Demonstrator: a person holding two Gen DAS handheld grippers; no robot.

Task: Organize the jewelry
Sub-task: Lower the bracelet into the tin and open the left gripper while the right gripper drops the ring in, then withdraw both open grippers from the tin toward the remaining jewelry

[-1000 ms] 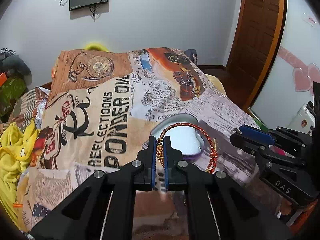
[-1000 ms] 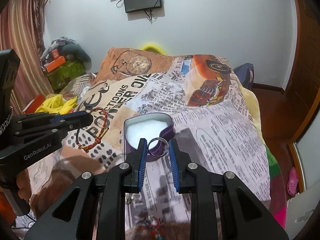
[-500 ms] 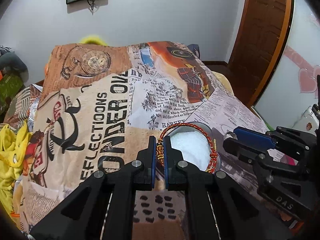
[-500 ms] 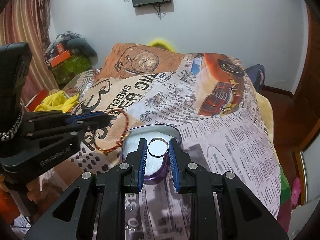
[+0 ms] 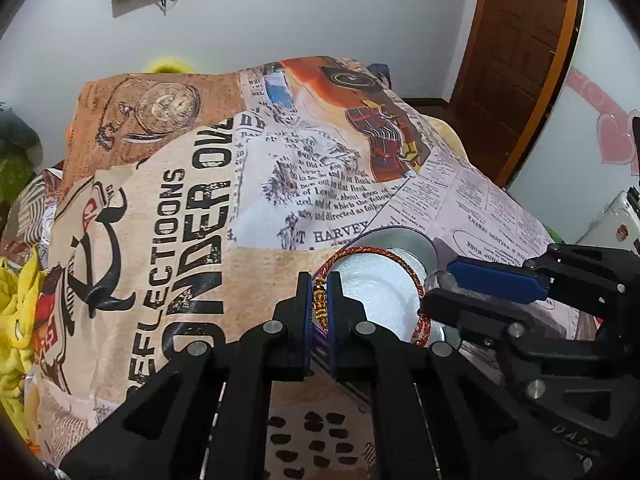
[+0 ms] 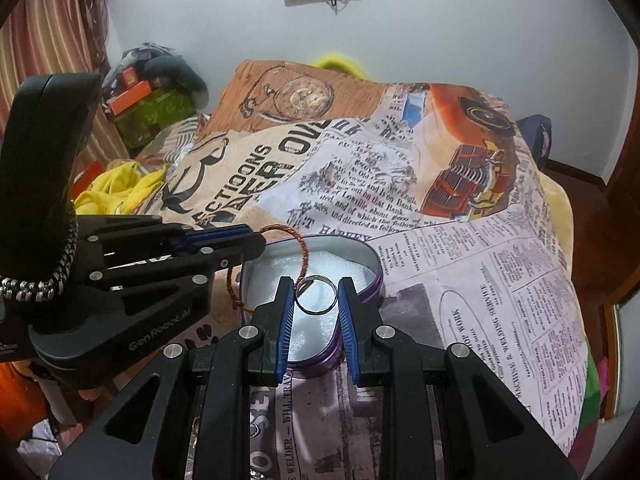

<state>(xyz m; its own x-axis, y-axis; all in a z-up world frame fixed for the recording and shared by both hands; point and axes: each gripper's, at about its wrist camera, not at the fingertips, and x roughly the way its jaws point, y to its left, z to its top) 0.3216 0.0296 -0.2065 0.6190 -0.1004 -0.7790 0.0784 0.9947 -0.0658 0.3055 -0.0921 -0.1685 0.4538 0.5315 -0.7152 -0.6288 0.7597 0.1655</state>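
My left gripper (image 5: 319,282) is shut on a red braided bracelet (image 5: 380,254) with gold beads and holds it over the open purple tin (image 5: 416,242) lined with white foam. In the right wrist view the left gripper (image 6: 250,240) comes in from the left with the bracelet (image 6: 302,254) hanging over the tin (image 6: 372,264). My right gripper (image 6: 316,292) is shut on a silver ring (image 6: 318,312) and holds it just above the tin's foam. In the left wrist view the right gripper (image 5: 436,286) reaches in from the right at the tin's rim.
The tin sits on a bed with a printed newspaper-pattern cover (image 6: 460,280). Yellow cloth (image 5: 16,320) lies at the bed's left edge. A brown door (image 5: 516,60) stands at the right. Clutter and boxes (image 6: 148,104) sit by the curtain. More jewelry lies near the bed's front edge (image 6: 196,426).
Both grippers have moved forward and closer together. The bracelet and the ring now hang over the tin's foam instead of short of it.
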